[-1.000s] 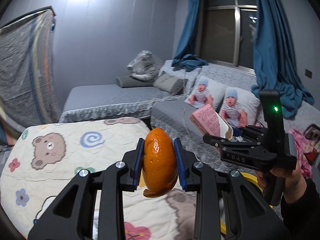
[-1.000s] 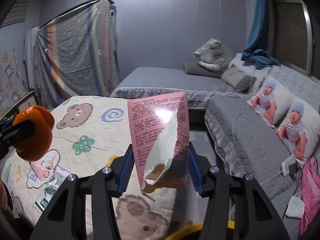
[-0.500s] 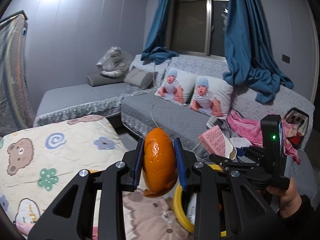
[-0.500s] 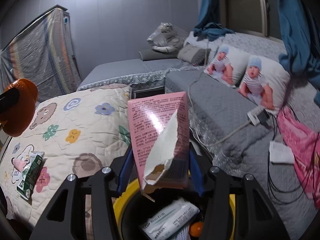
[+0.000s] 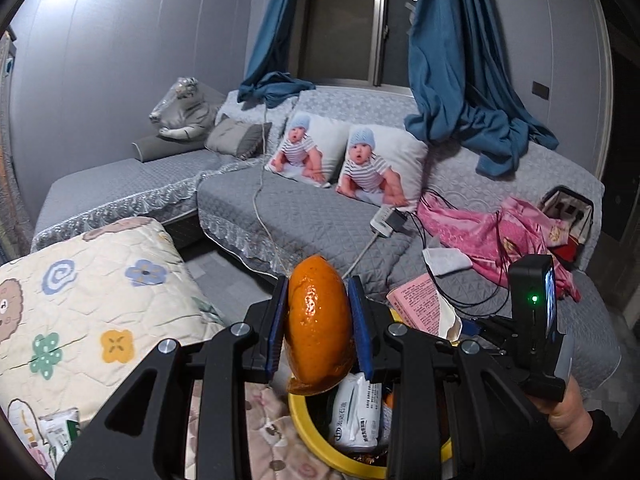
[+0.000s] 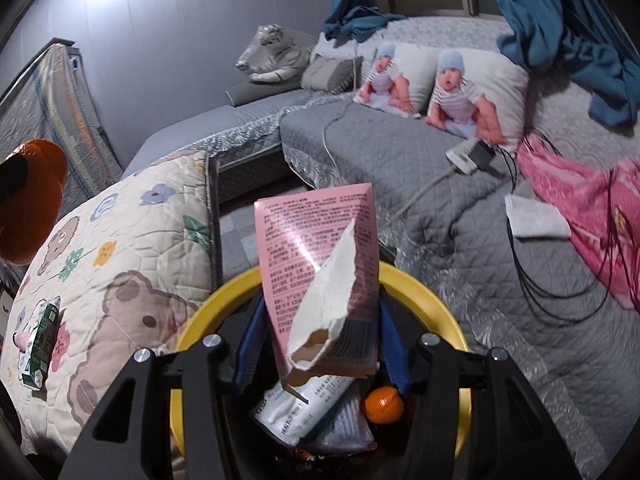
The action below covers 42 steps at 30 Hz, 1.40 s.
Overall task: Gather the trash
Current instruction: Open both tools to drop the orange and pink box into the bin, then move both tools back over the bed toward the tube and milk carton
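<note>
Right wrist: pink box (image 6: 316, 264) above bin rim (image 6: 424, 292)

A grey quilted sectional sofa (image 5: 320, 216) fills the room beneath a dark window (image 5: 344, 20) hung with blue curtains (image 5: 452, 52). Two white cushions printed with babies in striped shirts (image 5: 352, 160) lean against its back, near a grey throw pillow (image 5: 236, 140) and a plush white tiger (image 5: 180, 110). A white power strip (image 6: 464, 156), black cables (image 6: 560, 280) and crumpled pink fabric (image 5: 500, 232) lie on the seat. A cream quilt with bears and flowers (image 6: 120, 248) covers the foreground surface.
</note>
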Each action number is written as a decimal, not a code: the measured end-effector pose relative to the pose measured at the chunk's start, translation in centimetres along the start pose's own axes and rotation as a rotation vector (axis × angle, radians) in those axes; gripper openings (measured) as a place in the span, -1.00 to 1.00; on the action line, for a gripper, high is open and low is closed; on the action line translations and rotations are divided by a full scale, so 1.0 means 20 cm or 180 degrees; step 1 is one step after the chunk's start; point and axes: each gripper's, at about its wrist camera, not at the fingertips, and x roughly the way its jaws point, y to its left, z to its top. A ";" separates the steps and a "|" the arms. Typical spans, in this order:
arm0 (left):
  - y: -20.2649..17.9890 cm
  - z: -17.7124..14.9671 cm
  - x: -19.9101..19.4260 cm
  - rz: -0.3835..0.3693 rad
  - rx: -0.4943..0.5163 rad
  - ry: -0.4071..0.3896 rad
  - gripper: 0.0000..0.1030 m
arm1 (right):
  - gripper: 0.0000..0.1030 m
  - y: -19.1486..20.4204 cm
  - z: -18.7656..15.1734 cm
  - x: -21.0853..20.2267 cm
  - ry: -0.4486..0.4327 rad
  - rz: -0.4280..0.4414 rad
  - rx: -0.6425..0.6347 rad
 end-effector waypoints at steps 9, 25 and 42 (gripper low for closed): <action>-0.04 -0.08 0.24 0.0000 -0.0035 0.0344 -0.45 | -0.04 -0.04 -0.05 0.03 0.0079 -0.0212 0.0020; 0.14 -0.13 0.24 0.0157 -0.0492 0.0417 0.56 | 0.41 -0.10 0.00 0.00 0.0035 -0.0594 0.0211; 0.80 -0.16 -0.41 0.1111 -0.0742 -0.0463 0.83 | 0.56 0.46 0.07 -0.14 -0.0239 0.0207 -0.0311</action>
